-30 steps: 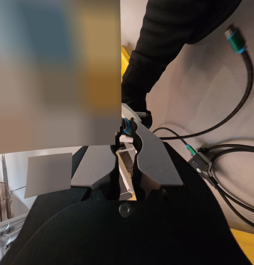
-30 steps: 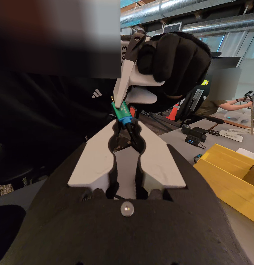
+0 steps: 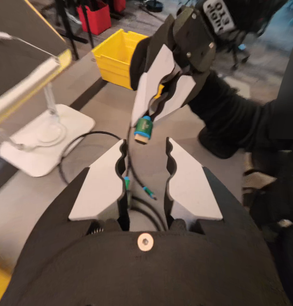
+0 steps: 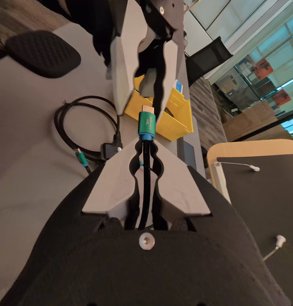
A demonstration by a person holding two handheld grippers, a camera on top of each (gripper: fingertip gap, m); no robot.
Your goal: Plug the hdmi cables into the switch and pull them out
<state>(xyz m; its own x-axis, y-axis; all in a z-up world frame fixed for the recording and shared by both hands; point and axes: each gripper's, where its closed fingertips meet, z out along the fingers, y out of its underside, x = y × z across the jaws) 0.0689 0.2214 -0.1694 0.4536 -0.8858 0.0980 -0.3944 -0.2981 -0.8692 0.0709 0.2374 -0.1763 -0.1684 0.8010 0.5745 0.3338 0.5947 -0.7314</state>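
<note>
My right gripper (image 4: 146, 144) is clamped on the black braided HDMI cable (image 4: 146, 178) just behind its green plug (image 4: 146, 123), gold tip pointing away from me. My left gripper (image 4: 139, 106) hangs just beyond the plug, fingers spread. On the grey table (image 4: 34, 165) lie a coiled black cable (image 4: 86, 119), the small black switch (image 4: 110, 150) and a yellow bin (image 4: 175, 119).

Open-plan lab or office workspace: grey worktable (image 3: 109, 102), yellow parts bin (image 3: 116, 61), red crates (image 3: 94, 18) on the floor, glass partition walls (image 4: 251, 54), black monitor (image 4: 207, 61).
</note>
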